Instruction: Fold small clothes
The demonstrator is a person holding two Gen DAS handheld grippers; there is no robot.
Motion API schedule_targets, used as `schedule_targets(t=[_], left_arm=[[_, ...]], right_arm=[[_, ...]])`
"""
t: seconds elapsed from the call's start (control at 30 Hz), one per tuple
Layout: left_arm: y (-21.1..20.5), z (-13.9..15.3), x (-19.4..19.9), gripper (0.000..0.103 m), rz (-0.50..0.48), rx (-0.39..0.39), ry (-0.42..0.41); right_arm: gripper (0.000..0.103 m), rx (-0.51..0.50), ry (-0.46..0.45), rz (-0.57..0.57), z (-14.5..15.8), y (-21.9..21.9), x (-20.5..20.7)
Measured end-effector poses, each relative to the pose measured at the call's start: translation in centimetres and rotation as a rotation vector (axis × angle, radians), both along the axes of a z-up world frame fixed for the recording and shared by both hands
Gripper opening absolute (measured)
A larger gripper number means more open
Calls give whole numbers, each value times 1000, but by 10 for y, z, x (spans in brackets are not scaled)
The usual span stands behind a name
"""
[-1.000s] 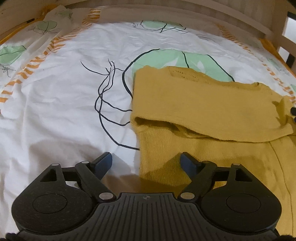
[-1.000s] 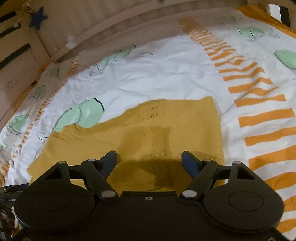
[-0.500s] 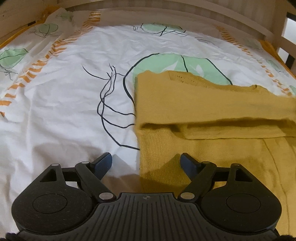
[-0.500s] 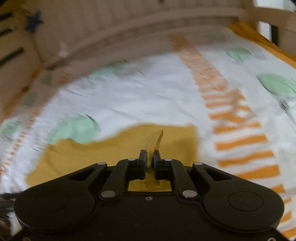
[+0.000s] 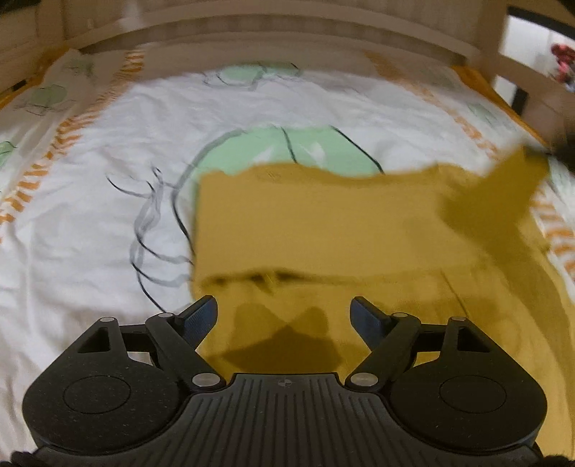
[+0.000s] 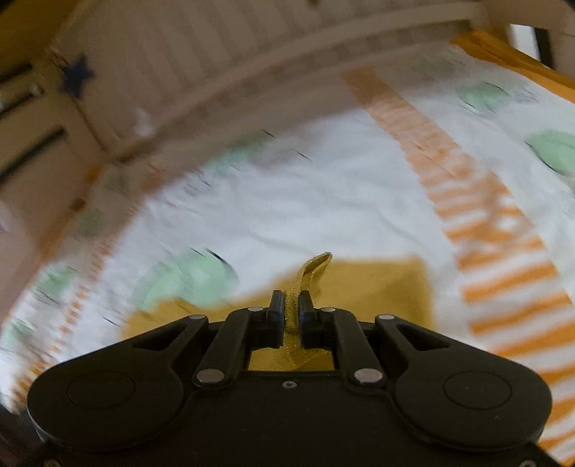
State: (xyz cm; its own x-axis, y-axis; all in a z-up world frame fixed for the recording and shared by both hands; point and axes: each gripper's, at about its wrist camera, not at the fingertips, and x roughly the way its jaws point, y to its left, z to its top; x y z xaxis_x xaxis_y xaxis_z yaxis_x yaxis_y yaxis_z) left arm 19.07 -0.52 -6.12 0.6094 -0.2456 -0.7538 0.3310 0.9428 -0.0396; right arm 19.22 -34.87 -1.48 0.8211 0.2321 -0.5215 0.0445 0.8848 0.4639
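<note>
A mustard-yellow knit garment (image 5: 323, 230) lies partly folded on the white patterned sheet (image 5: 90, 201). My left gripper (image 5: 284, 316) is open and empty, hovering over the garment's near left part. My right gripper (image 6: 291, 312) is shut on a fold of the garment's edge (image 6: 305, 280) and holds it lifted; in the left wrist view that raised corner (image 5: 503, 194) stands up at the right. The rest of the garment (image 6: 377, 287) lies below the right gripper.
A wooden slatted rail (image 5: 287, 32) runs along the far side of the bed, with a post (image 5: 492, 39) at the right. In the right wrist view the rail (image 6: 251, 72) curves across the top with a blue star (image 6: 77, 73) on it. Orange-striped sheet border (image 6: 503, 251) lies to the right.
My right gripper closed on the garment's edge and has lifted it; the right corner now rises off the bed. My left gripper stays open and has shifted right over the garment.
</note>
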Motion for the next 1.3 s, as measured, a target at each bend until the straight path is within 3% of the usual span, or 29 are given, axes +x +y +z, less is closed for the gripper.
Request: schedule_targets(t=[0.07,0.33,0.43,0.53,0.63,0.67,0.73,0.87,1.0,1.2,1.3], left_arm=[[-4,-6,-9,80,-34,19,-6],[-48,2,-37,81,-281,128,-219],[-67,-5,-27,81,-339,134,-207],[-77,-18,-17,81,-361,144,-143],[-67,-26,-11,81,-289,93,-75],[-61,-27,-10,82,-266,72,-61],[-48,-31,-6,83,-213,28,-33],[-31,-32,4,83,-158,-16,-22],[-20,-32,7,83,-141,-46,-21],[-17,-35,3,83,-119,-65,-43],[-16,-36,2,83,-118,-66,-51]], right_arm=[[16,49,-40,30,23,7,9],[14,189,-212,215,129,59,48],[14,178,-242,251,155,73,53],[17,126,-242,267,167,82,56],[28,38,-155,291,149,90,61],[42,-16,-117,294,138,95,64],[57,-93,-29,326,109,107,71],[61,-151,115,392,48,139,88],[62,-169,200,404,3,173,109],[74,-346,202,451,-17,222,127],[86,-512,213,490,-25,252,134]])
